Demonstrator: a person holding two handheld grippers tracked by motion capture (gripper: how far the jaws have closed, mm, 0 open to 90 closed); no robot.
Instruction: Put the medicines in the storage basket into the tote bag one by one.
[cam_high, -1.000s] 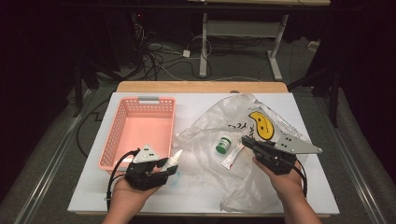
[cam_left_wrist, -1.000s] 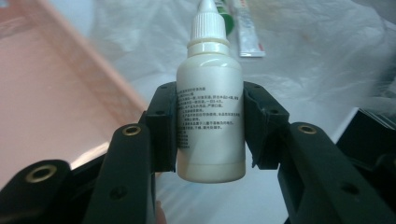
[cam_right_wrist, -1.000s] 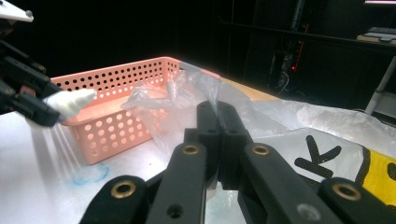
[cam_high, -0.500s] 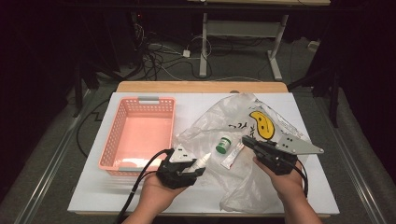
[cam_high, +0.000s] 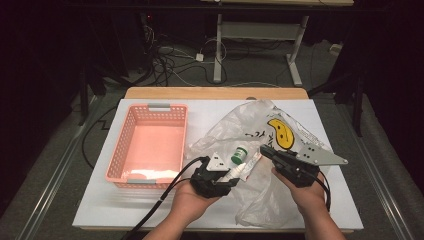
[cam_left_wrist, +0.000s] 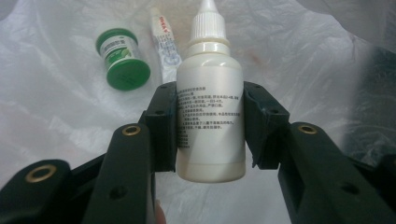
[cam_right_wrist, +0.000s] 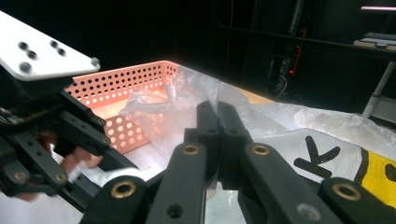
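My left gripper (cam_high: 235, 175) is shut on a white dropper bottle (cam_left_wrist: 210, 79), its pads pressing on both sides of the printed label. The bottle (cam_high: 239, 171) points its nozzle at the mouth of a clear plastic bag (cam_high: 235, 130) with a yellow smiley print. Just ahead, on the bag's film (cam_left_wrist: 56, 116), lie a small green-capped jar (cam_left_wrist: 122, 58) and a thin white tube (cam_left_wrist: 164, 46). My right gripper (cam_high: 264, 150) is shut, with a fold of the bag pinched between its jaws (cam_right_wrist: 217, 121) and held up off the table.
A pink perforated basket (cam_high: 150, 107) stands left of the bag, its wall (cam_right_wrist: 126, 84) close behind the raised film. The white table top (cam_high: 100, 210) ends near my forearms. Cables trail from both grippers.
My left hand has carried the bottle to the right, from the basket's front corner to the bag's mouth. The right gripper has stayed where it was, still holding the bag.
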